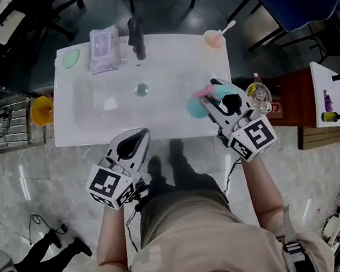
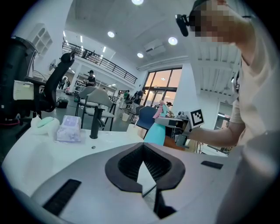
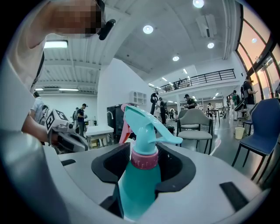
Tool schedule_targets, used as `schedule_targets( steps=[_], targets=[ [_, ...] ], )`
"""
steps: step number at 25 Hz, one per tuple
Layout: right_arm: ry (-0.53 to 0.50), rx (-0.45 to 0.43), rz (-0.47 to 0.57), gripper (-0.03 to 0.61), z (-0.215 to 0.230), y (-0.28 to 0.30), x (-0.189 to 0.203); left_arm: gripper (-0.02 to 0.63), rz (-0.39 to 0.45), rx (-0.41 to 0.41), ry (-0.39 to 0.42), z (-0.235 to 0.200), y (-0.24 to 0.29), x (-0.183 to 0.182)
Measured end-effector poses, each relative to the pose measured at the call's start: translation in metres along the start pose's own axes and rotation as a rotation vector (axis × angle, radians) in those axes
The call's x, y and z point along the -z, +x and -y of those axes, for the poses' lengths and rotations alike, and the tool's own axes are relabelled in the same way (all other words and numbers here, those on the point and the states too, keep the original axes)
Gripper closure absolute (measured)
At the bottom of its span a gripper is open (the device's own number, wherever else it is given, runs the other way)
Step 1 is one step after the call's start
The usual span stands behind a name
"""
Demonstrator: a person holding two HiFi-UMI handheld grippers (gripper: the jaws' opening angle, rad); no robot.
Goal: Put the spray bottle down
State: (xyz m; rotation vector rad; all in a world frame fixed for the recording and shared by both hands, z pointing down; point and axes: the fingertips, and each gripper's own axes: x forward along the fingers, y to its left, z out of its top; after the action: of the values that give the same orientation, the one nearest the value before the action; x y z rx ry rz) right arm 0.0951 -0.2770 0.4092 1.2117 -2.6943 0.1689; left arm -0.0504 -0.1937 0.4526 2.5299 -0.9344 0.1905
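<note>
Two grippers show in my feed, both held at the near edge of a white bench with a basin sunk into it. Furthest left, a yellow object sits just off the bench's left end. On the far left corner of the bench lies a round pale green piece, and just right of it a pale purple pack of wipes.

The left gripper points at the near rim, left of the middle. Its own view shows the dark pads meeting at the tips with nothing between them, so it is closed and empty. Beyond it, a black tap stands at the far edge, with the drain in the basin floor just nearer than it.

To the right, the spray bottle, teal with a pink collar and pink trigger, is over the near right part of the bench. The right gripper grips it with its jaws set wide on either side of the body below the collar, and the bottle stands upright between them. I cannot tell whether its base touches the bench.

A pink cup with a stick in it stands on the far right corner. Off the right end, a clear bottle rests on a brown side table, and a blue chair stands farther off.
</note>
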Motion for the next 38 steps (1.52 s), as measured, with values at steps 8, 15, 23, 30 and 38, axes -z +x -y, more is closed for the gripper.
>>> schedule_targets(
  steps=[8, 15, 23, 30, 38],
  targets=[
    [-0.015, -0.022, 0.008, 0.387, 0.012, 0.025, 0.000, 0.606, 0.002, -0.017, -0.003, -0.010, 0.014, -0.003],
    [-0.015, -0.027, 0.000, 0.387, 0.019, 0.046, 0.005, 0.606, 0.012, -0.020, 0.003, -0.017, 0.026, -0.010],
    [-0.020, -0.027, 0.007, 0.387, 0.027, 0.069, 0.010, 0.606, 0.012, -0.037, -0.004, -0.026, 0.027, -0.009],
    [-0.025, -0.023, 0.010, 0.387, 0.033, 0.084, 0.010, 0.606, 0.006, -0.053, -0.014, -0.030, 0.026, -0.009],
    [-0.040, -0.029, 0.006, 0.387, 0.039, 0.105, 0.018, 0.606, -0.004, -0.061, -0.016, -0.033, 0.028, -0.007]
  ],
)
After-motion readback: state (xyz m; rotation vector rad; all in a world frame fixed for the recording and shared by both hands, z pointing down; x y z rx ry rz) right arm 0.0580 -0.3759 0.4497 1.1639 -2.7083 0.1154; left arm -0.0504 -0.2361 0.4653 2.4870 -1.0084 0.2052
